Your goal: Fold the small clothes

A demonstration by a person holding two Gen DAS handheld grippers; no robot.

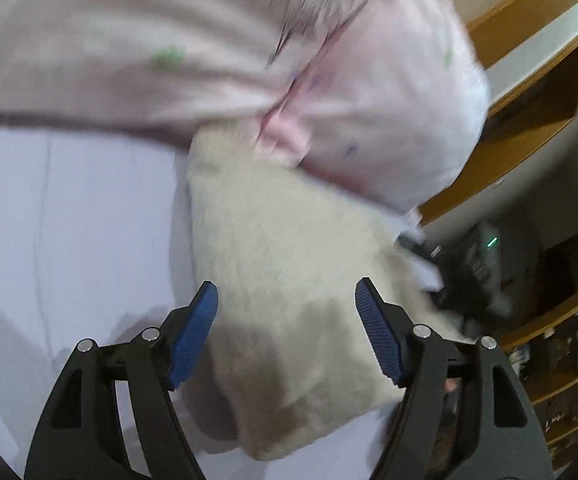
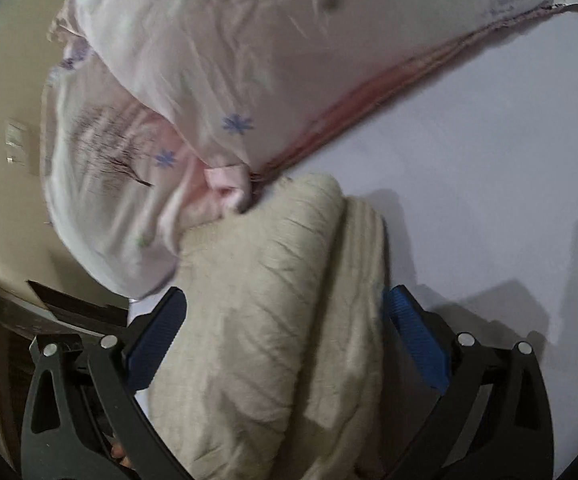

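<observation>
A folded beige garment (image 1: 289,280) lies on the white table (image 1: 69,220), partly under a pale pink printed garment (image 1: 209,60) heaped behind it. My left gripper (image 1: 287,300) is open, its blue pads (image 1: 195,332) spread on either side of the beige cloth. In the right wrist view the same beige garment (image 2: 281,320) sits between the spread blue pads (image 2: 417,340) of my open right gripper (image 2: 283,308). The pink garment (image 2: 209,80) with blue star prints lies just beyond it. Both views are blurred.
A wooden shelf unit (image 1: 537,92) and lower shelves with small items (image 1: 561,368) stand right of the table. The other gripper's dark body (image 1: 473,272) shows there. A beige wall or door (image 2: 1,160) lies left of the table's edge.
</observation>
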